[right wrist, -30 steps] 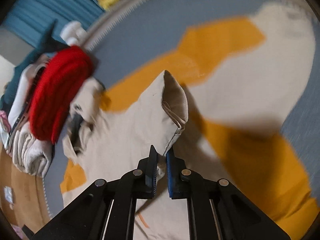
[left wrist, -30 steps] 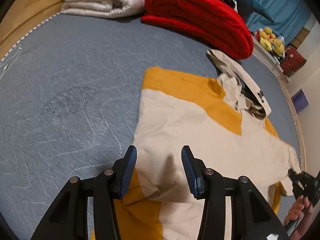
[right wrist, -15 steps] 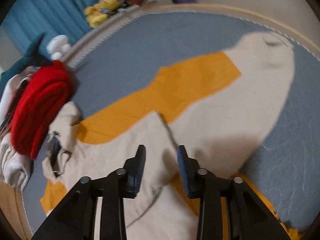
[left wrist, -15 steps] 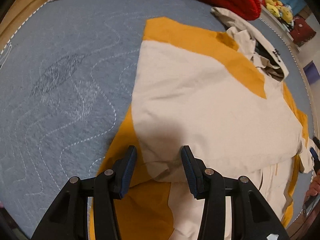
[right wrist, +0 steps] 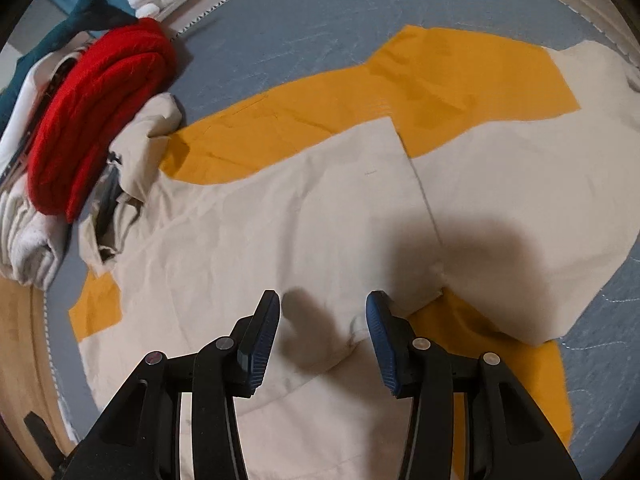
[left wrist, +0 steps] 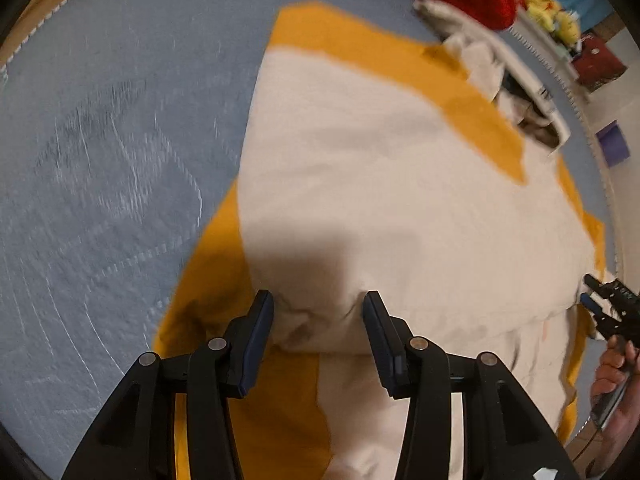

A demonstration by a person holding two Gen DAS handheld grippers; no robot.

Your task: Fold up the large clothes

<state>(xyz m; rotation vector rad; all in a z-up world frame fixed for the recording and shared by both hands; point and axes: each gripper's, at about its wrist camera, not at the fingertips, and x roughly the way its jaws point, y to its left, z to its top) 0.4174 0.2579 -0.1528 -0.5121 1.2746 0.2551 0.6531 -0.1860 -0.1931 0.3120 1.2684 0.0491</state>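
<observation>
Hoodie [right wrist: 304, 216] lies flat, hood toward red blanket [right wrist: 92, 120]; both fingers open, empty

The cream and mustard-yellow cloth jacket [right wrist: 280, 220] lies spread across the middle of the grey-blue quilted bed [right wrist: 320, 8], one part folded over its body. Behind its collar, at the bed's far edge, a folded red knitted blanket [right wrist: 92, 120] rests on white folded towels [right wrist: 28, 240].
</observation>
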